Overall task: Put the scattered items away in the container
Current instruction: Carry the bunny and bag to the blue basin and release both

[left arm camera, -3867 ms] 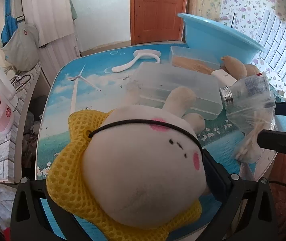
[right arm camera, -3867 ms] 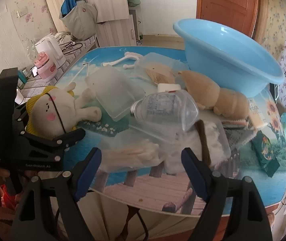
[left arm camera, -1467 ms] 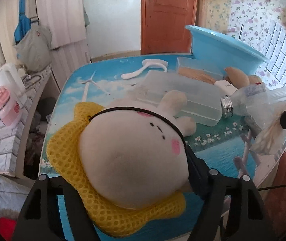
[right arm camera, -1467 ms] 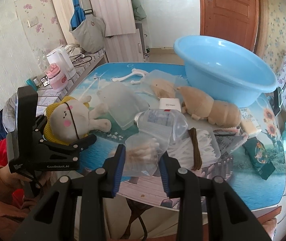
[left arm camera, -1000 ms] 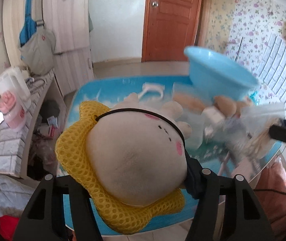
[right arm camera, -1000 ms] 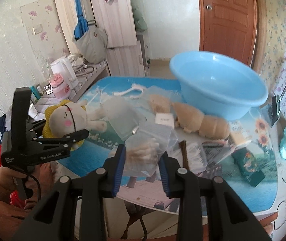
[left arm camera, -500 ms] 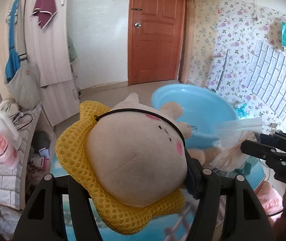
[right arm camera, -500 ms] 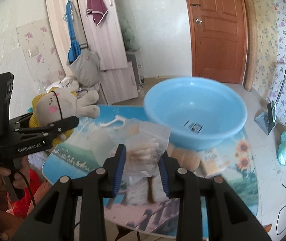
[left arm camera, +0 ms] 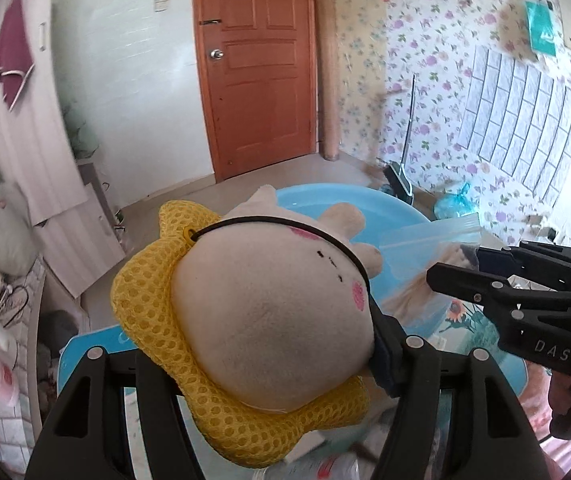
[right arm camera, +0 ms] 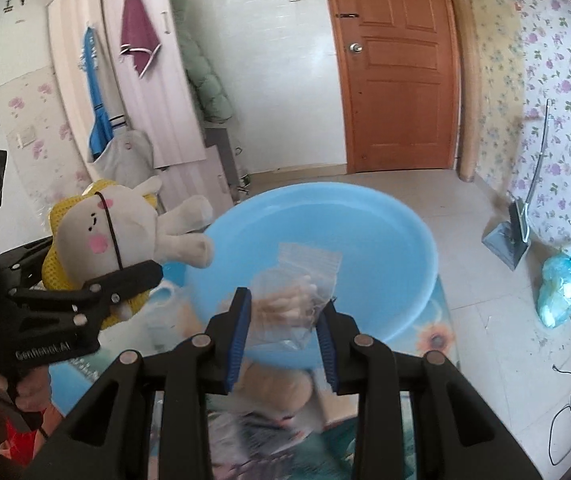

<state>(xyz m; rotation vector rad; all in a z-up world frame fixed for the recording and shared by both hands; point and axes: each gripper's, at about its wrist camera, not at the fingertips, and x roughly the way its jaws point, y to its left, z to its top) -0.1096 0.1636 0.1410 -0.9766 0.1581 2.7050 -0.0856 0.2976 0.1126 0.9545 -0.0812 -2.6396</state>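
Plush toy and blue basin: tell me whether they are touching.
Cannot tell. In the right wrist view the plush toy, held in the left gripper, overlaps the blue basin rim with its arm, and no gap or contact shows; the left wrist view hides it.

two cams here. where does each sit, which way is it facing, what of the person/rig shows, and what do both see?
Left wrist: on the left gripper, facing door and blue basin; own fingers clamp the plush toy; the right gripper and a hand show at right.
Right wrist: on the right gripper, angled down at the basin; own fingers pinch a clear bag; the left gripper and a hand show at left.
Shared: basin, toy, bag, door.
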